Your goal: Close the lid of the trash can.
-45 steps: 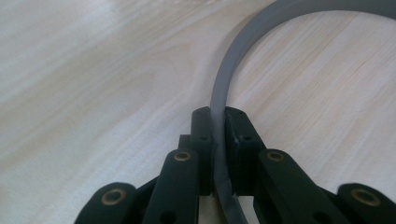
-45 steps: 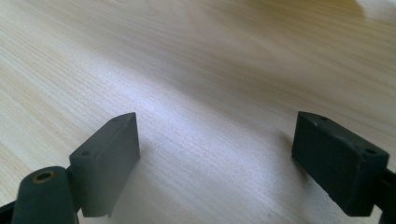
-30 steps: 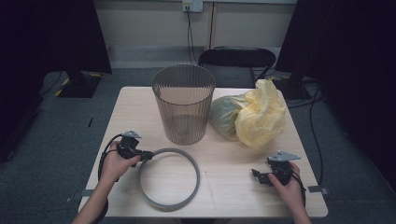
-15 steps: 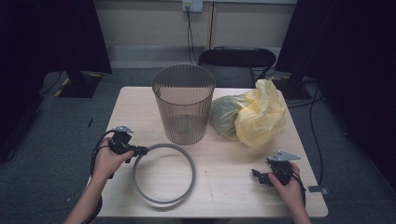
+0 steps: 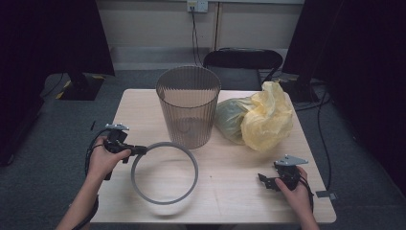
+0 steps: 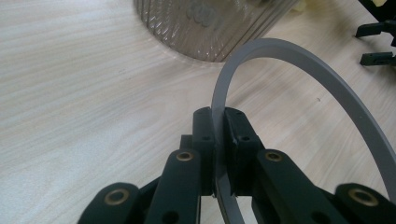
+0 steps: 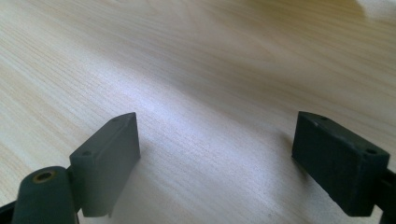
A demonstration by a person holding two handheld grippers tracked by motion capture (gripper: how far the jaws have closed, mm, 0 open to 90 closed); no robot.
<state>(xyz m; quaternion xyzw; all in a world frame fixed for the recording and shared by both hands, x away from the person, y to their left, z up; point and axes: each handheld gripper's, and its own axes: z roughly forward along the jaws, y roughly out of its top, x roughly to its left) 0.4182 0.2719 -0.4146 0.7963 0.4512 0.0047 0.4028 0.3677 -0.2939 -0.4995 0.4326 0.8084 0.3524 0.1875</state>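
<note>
Left claw (image 6: 219,154) clamped on grey ring (image 5: 165,201).
Ring's far edge sits just beside the bin (image 5: 187,112); right claw (image 7: 217,158) (lower right) gapes apart over bare table (image 5: 230,182).

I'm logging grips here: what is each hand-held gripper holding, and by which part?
The left hand-held gripper pinches the grey ring by its thin band at the near-left edge. The right hand-held gripper holds nothing.
</note>
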